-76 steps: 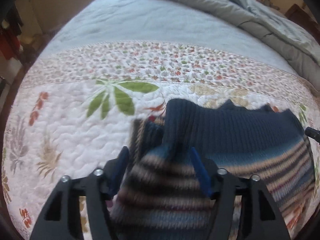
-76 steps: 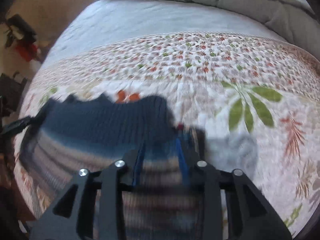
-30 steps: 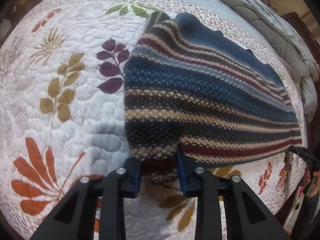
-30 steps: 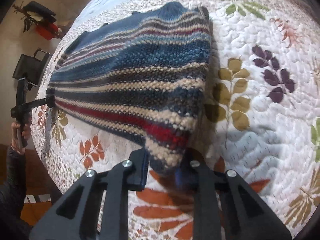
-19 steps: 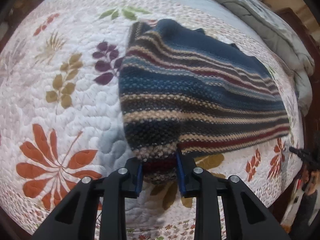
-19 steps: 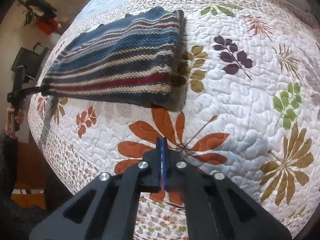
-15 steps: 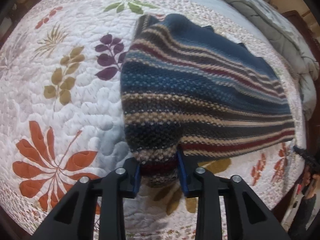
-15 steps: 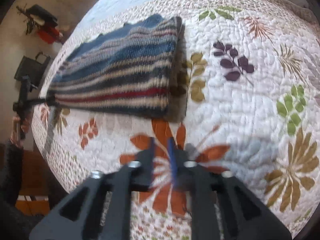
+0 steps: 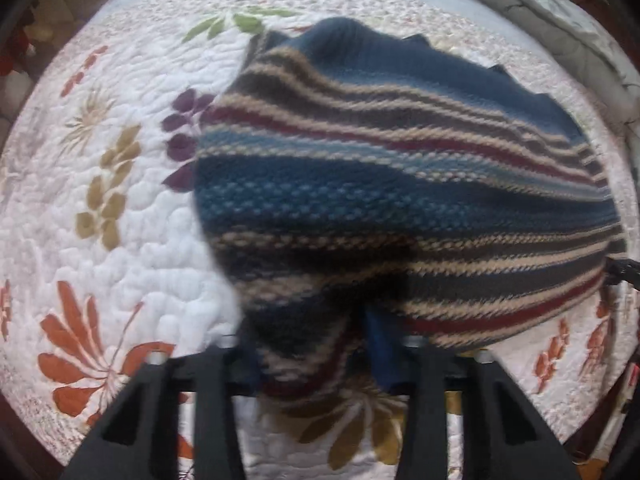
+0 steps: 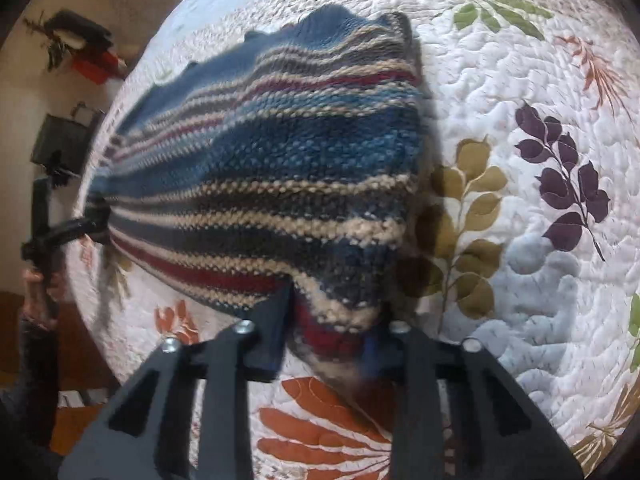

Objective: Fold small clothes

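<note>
A small striped knit sweater (image 9: 400,184), blue with tan, red and dark bands, is stretched between both grippers above a floral quilt (image 9: 100,200). My left gripper (image 9: 312,344) is shut on one bottom corner of the sweater. My right gripper (image 10: 332,336) is shut on the other bottom corner, and the sweater (image 10: 260,184) fans away from it to the left. The far edge of the sweater rests on the quilt. In the right wrist view the left gripper (image 10: 94,216) shows at the sweater's far end.
The white quilt (image 10: 540,280) with orange, purple and olive leaf prints covers the bed. A grey duvet (image 9: 560,20) is bunched at the bed's far right. A dark case (image 10: 60,144) and red items (image 10: 96,68) stand off the bed's left side.
The right gripper, shut and empty half a second ago, has come back onto the sweater's corner and is shut on it. Both grippers have moved closer to the sweater, which looms larger.
</note>
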